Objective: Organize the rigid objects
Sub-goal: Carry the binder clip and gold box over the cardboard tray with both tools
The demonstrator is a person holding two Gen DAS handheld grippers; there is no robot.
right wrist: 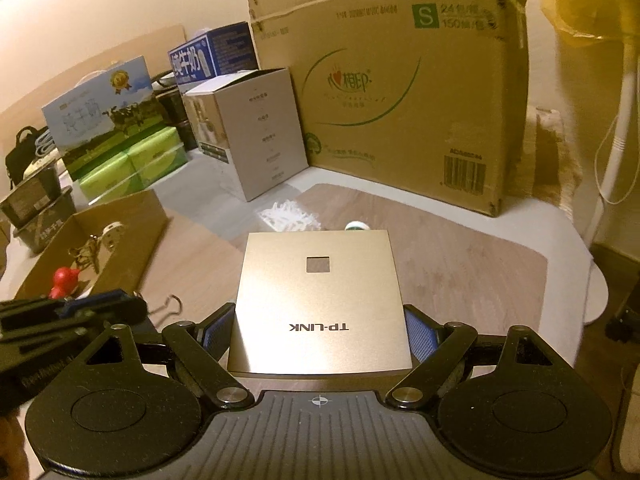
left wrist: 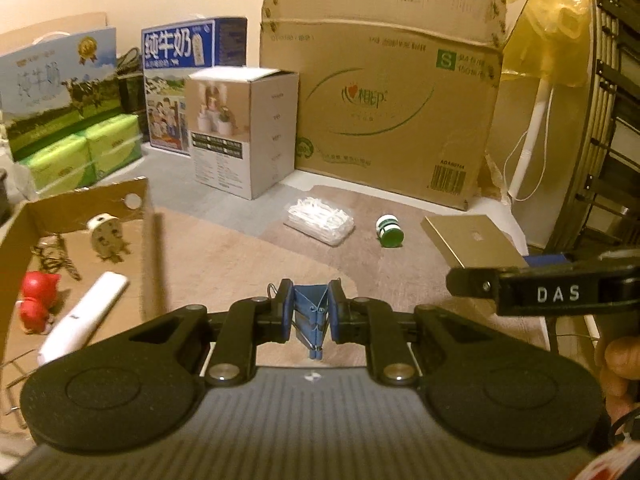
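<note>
My left gripper [left wrist: 311, 308] is shut on a blue binder clip [left wrist: 312, 312], held above the brown mat just right of the open cardboard box [left wrist: 148, 240]. The box holds a white remote [left wrist: 84, 316], a red toy [left wrist: 34, 296], a white plug [left wrist: 105, 234] and keys [left wrist: 56, 258]. My right gripper [right wrist: 320, 334] is shut on a gold TP-LINK device [right wrist: 320, 300], held flat above the mat; this device also shows in the left wrist view [left wrist: 472, 246]. A green-capped bottle [left wrist: 389, 232] and a bag of white pieces [left wrist: 320, 218] lie on the mat.
A large cardboard carton [left wrist: 392, 100], a white product box [left wrist: 244, 132], milk cartons [left wrist: 192, 80] and green tissue packs [left wrist: 84, 156] stand along the back. A white fan pole [left wrist: 532, 136] stands at the right. The left gripper shows at the left in the right wrist view [right wrist: 80, 312].
</note>
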